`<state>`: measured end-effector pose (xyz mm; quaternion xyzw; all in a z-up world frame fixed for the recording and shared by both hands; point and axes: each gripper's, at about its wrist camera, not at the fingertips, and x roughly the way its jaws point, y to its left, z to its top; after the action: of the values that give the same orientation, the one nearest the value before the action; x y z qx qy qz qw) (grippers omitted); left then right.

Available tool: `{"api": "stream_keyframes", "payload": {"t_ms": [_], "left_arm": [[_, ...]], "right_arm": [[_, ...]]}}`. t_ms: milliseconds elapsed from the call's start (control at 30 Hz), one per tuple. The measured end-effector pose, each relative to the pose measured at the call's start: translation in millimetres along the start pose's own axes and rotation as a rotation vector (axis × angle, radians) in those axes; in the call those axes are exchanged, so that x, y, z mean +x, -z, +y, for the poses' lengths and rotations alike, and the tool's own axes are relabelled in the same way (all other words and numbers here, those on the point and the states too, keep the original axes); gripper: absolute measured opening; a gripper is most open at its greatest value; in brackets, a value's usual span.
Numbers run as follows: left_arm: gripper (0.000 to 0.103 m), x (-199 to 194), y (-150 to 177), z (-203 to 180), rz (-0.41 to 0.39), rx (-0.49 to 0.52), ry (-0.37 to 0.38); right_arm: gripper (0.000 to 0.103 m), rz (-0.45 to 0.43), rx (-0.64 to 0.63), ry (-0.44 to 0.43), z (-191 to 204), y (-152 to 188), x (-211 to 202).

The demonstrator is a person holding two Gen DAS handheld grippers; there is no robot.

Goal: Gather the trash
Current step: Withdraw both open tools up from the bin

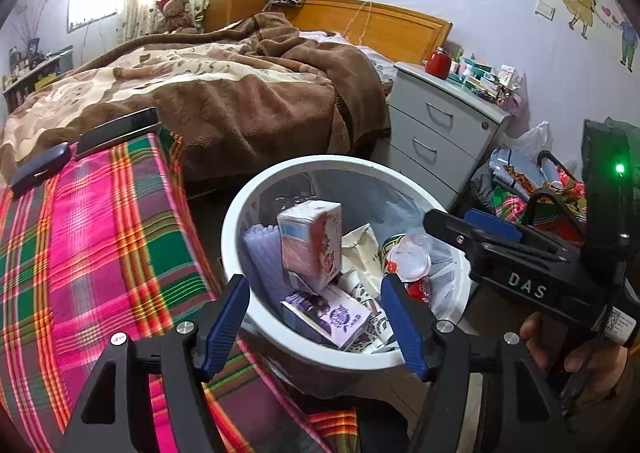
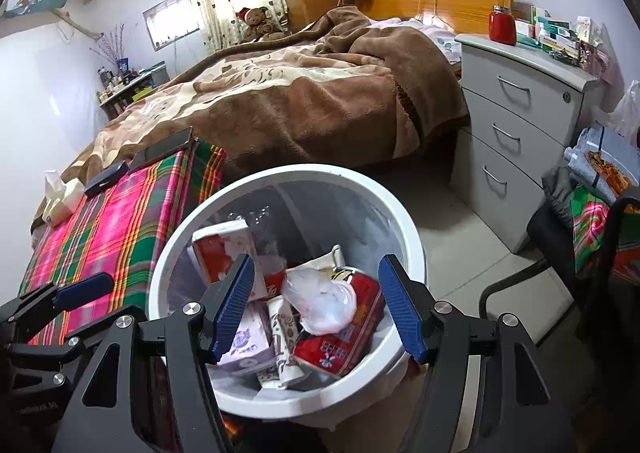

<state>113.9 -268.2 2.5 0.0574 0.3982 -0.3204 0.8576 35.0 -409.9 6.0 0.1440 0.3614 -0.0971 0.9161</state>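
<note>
Hovering over a white bin (image 2: 280, 409) beside the bed, the left gripper (image 1: 316, 317) and right gripper (image 2: 316, 305) both have jaws wide apart and empty. Cartons (image 1: 310, 241), wrappers and a plastic bag (image 2: 320, 301) already lie inside; the collecting looks largely done.

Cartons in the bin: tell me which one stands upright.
The pink carton stands upright against the bin wall; the purple carton lies flat below it.
</note>
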Motion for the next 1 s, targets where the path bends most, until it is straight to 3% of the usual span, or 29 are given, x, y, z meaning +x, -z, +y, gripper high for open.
{"api": "stream_keyframes", "payload": {"t_ms": [567, 867, 1000], "left_arm": [[0.075, -62, 39, 16, -0.113, -0.047, -0.206], [0.075, -92, 64, 23, -0.146, -0.064, -0.263], [0.075, -102, 71, 22, -0.184, -0.054, -0.335]], "right_arm": [[0.066, -0.128, -0.066, -0.012, 43, 31, -50], [0.066, -0.154, -0.062, -0.031, 56, 46, -57], [0.066, -0.152, -0.068, -0.025, 61, 53, -58]]}}
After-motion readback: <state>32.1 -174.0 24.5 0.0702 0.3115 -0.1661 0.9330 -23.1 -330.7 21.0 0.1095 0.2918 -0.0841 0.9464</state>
